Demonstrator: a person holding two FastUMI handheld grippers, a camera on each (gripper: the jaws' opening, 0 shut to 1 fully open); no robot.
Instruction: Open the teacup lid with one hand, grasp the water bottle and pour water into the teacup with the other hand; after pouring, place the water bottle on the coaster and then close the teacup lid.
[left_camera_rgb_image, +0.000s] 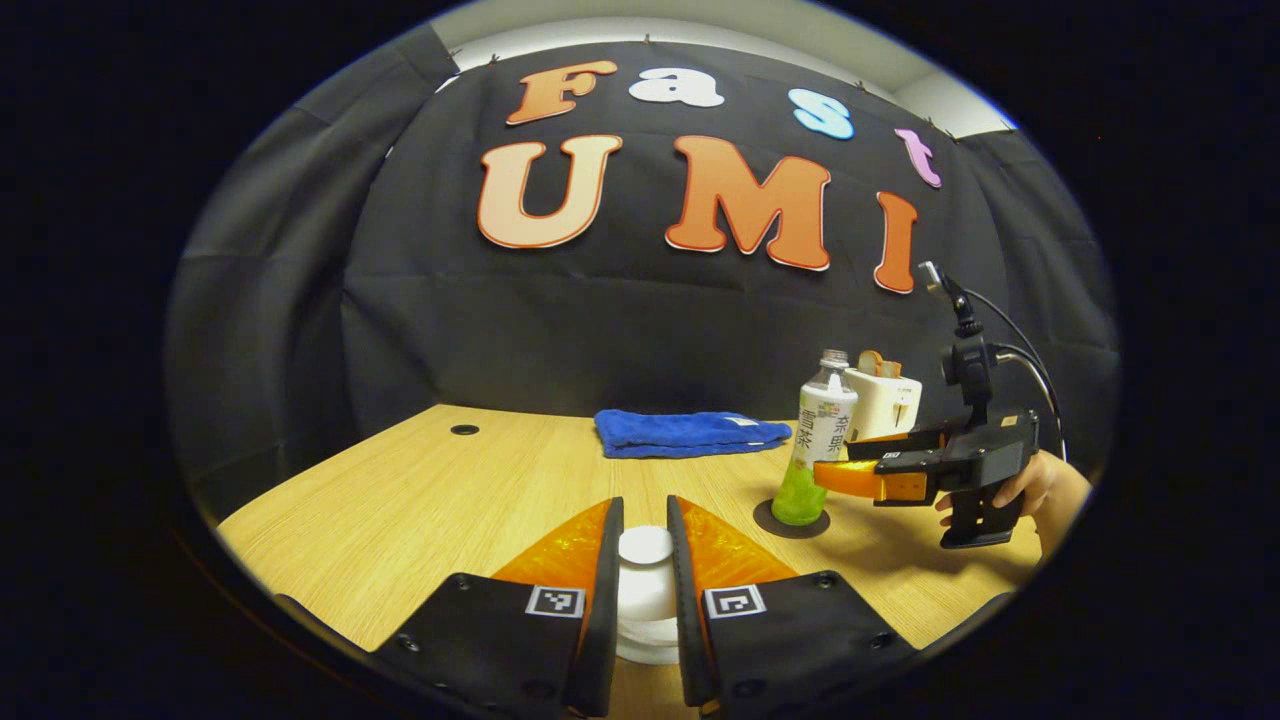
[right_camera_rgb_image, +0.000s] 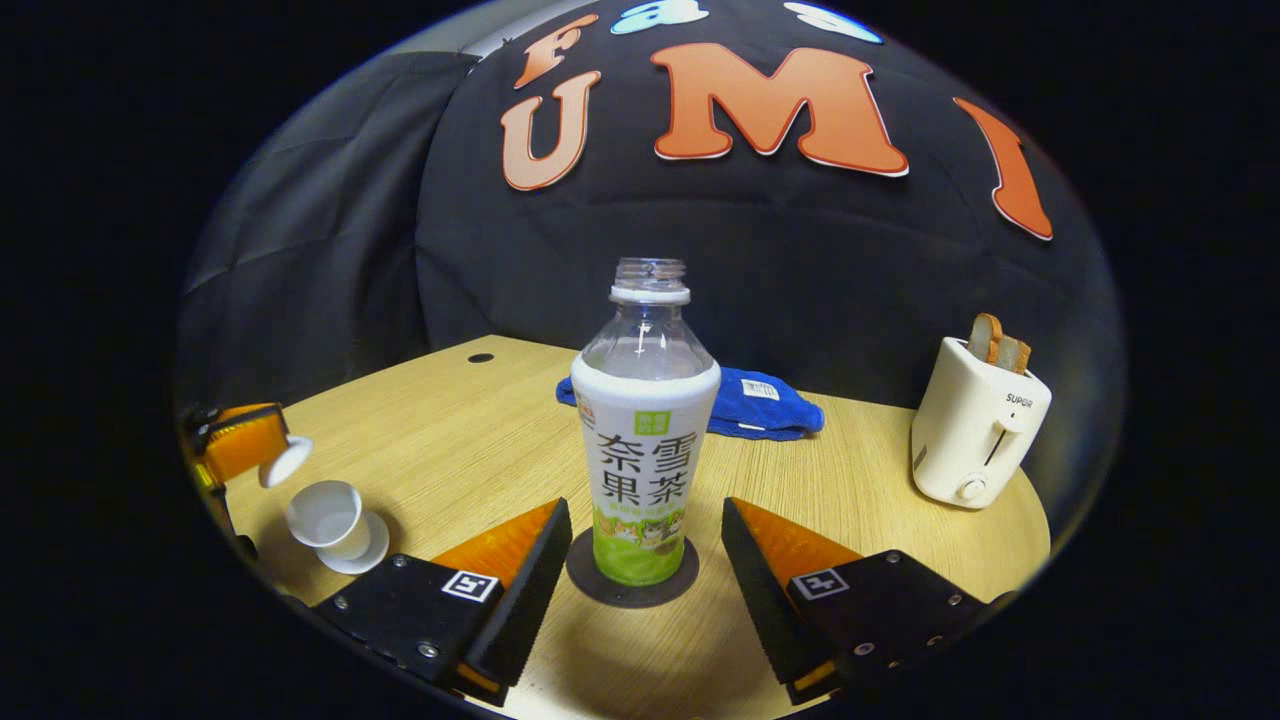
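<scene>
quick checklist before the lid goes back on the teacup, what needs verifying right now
1. Water bottle upright on the coaster: ok.
2. Right gripper released, fingers apart on either side of the bottle without touching it: ok.
3. Left gripper shut on the lid: ok.
4. Teacup uncovered on its saucer, mouth free for the lid: ok.
5. Lid held above and to one side of the teacup, not yet over it: not ok.
6. Water level in the teacup: cannot tell.
</scene>
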